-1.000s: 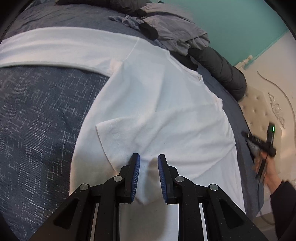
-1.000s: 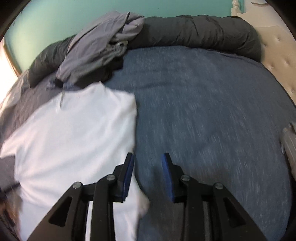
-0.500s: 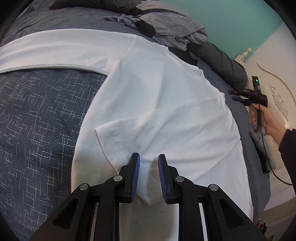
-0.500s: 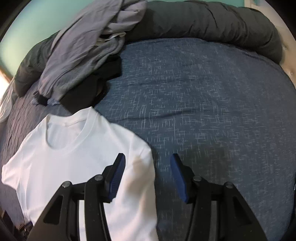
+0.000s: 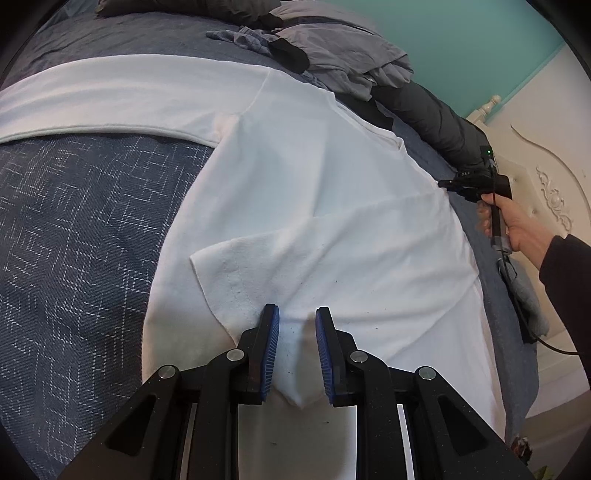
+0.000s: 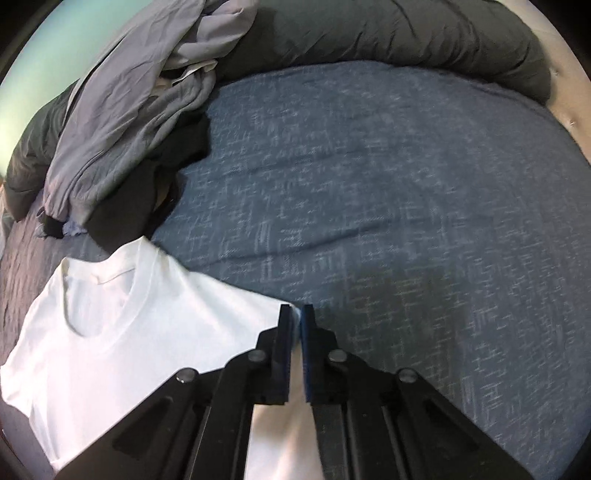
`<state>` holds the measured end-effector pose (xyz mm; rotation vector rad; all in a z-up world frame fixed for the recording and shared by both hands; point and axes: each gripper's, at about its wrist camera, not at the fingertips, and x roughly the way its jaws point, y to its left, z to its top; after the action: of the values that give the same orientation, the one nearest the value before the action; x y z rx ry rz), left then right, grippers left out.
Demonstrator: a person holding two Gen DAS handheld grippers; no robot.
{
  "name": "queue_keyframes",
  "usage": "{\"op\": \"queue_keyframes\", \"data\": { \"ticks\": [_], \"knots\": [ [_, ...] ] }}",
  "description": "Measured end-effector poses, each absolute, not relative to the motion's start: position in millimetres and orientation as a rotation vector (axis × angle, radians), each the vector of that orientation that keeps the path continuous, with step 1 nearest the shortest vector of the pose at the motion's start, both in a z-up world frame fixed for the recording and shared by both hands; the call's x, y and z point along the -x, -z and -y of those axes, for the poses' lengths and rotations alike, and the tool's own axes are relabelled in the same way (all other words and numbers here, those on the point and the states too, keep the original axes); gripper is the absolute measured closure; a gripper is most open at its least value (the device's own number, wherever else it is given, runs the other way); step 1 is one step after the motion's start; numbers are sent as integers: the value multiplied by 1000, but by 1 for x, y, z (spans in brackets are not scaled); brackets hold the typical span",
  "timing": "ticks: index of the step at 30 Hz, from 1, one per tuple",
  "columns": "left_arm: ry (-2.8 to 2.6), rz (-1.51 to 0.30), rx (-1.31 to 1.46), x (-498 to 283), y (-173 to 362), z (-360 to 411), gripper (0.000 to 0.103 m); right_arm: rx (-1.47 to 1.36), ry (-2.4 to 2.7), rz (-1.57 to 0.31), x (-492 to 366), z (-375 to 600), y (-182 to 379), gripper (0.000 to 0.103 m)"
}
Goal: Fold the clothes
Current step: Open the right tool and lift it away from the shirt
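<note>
A bed with a blue cover fills both views, and a dark rolled duvet lies along its far edge. A pile of grey clothes sits beside the duvet. A white shirt lies flat on the cover, collar toward the pile, one sleeve spread out to the side and the other folded over the body. The left gripper is closed on a fold of the shirt near the bottom; a tip of cloth hangs between its blue pads. The right gripper has just closed its jaws and now pinches the shirt at the shoulder edge. In the left view, the person's hand holds this right gripper at the shirt's edge.
</note>
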<state>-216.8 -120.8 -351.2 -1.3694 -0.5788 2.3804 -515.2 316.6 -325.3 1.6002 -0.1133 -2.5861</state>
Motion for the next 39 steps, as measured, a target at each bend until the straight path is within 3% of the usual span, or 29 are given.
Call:
{"op": "queue_keyframes", "data": {
  "ticks": [6,11,19,30,34,39],
  "knots": [
    [-2382,576,1368,215,352,121,81,-1640,2633,129,521,-318,339,99],
    [-2376,576,1366,217,353,123,81,-1628,2649,322,521,-328,343,98],
    [-2379,583,1370,216,353,123,81,-1481,2745,441,497,-365,304,97],
    [-2360,687,1372,214,350,131,79,-1264,2563,366,328,-328,291,93],
    [-2372,705,1364,210,344,135,79,-1228,2487,374,268,-301,298,88],
    [-2410,757,1329,198,332,152,69,-1141,2422,312,208,-271,295,75]
  ]
}}
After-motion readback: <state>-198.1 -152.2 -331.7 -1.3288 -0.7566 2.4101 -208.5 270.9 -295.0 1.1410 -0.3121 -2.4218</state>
